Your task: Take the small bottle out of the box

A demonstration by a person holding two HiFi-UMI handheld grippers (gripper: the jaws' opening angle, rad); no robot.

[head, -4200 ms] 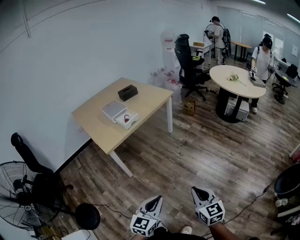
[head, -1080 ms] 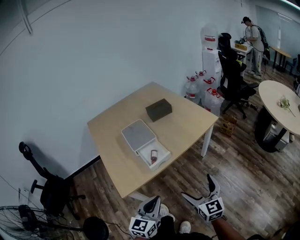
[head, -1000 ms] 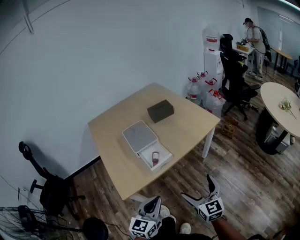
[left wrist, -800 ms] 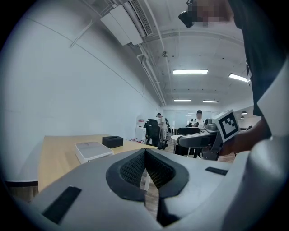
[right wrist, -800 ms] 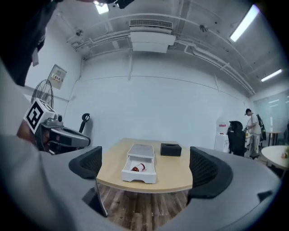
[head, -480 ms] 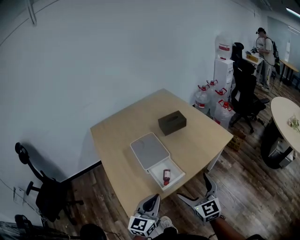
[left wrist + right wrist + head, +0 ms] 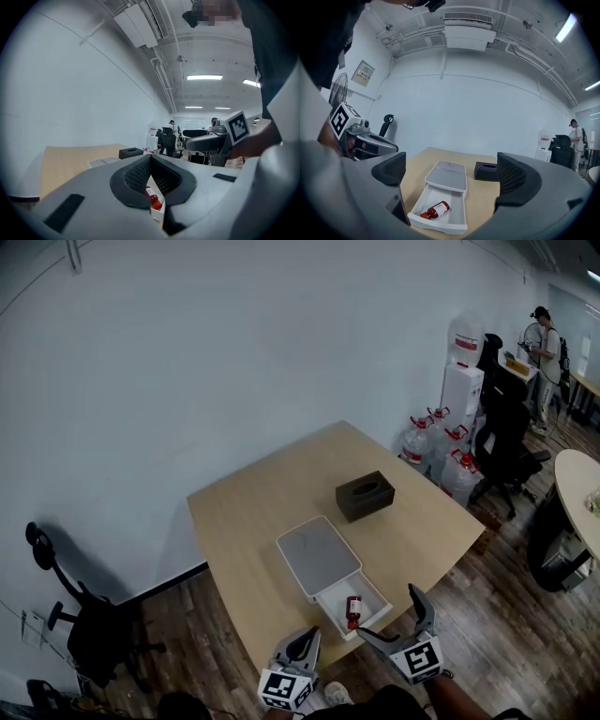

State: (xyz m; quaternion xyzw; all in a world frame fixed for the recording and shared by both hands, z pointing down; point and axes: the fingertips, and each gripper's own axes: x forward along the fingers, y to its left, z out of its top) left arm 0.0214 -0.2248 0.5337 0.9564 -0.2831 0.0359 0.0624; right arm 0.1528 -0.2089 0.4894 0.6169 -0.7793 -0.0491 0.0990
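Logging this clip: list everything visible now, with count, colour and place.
table: one, light wood, by the wall.
box: one, white, on the table, drawer pulled open.
small bottle: one, dark red, lying in the open drawer.
tissue box: one, black, on the table behind the box.
water jugs: several, clear with red caps, floor right of the table.
water dispenser: one, white, beside the jugs.
office chairs: two, black, right and far left.
person: one, light top, far right background.
left gripper: one, grey, shut and empty, short of the table.
right gripper: one, grey, open and empty, near the drawer.
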